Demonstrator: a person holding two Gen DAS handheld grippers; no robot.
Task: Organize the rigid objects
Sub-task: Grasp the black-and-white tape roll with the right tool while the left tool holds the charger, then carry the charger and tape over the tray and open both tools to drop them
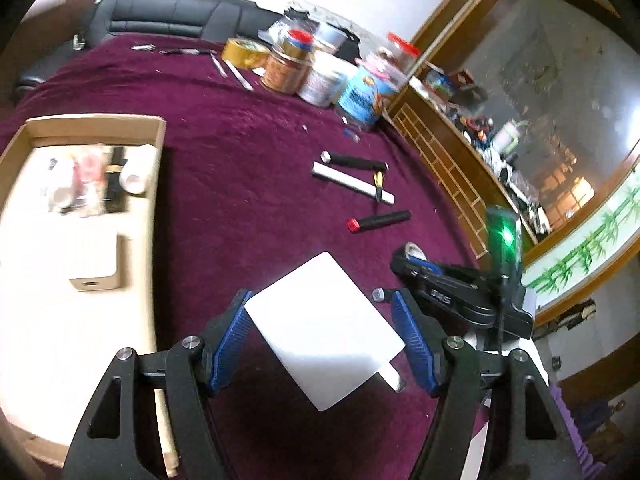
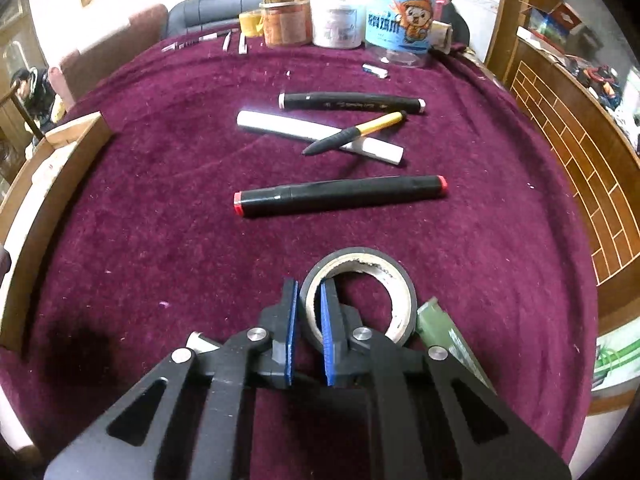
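My left gripper (image 1: 322, 328) is shut on a flat white box (image 1: 320, 332), its blue pads pressing on two opposite sides, and holds it tilted above the maroon cloth. My right gripper (image 2: 309, 292) is shut on the wall of a black tape roll (image 2: 384, 268) that lies on the cloth, one finger inside the ring and one outside. In the left wrist view the right gripper (image 1: 406, 260) sits just right of the white box. Beyond the roll lie a red-capped black marker (image 2: 340, 196), a white marker (image 2: 280, 126), a yellow-and-black pen (image 2: 356, 132) across it, and another black marker (image 2: 352, 102).
An open cardboard box (image 1: 156, 168) holding several small items stands at the left. Jars and tape rolls (image 2: 340, 16) crowd the table's far edge. A green object (image 2: 440, 328) lies right of the tape roll. A wooden cabinet (image 1: 460, 168) borders the right.
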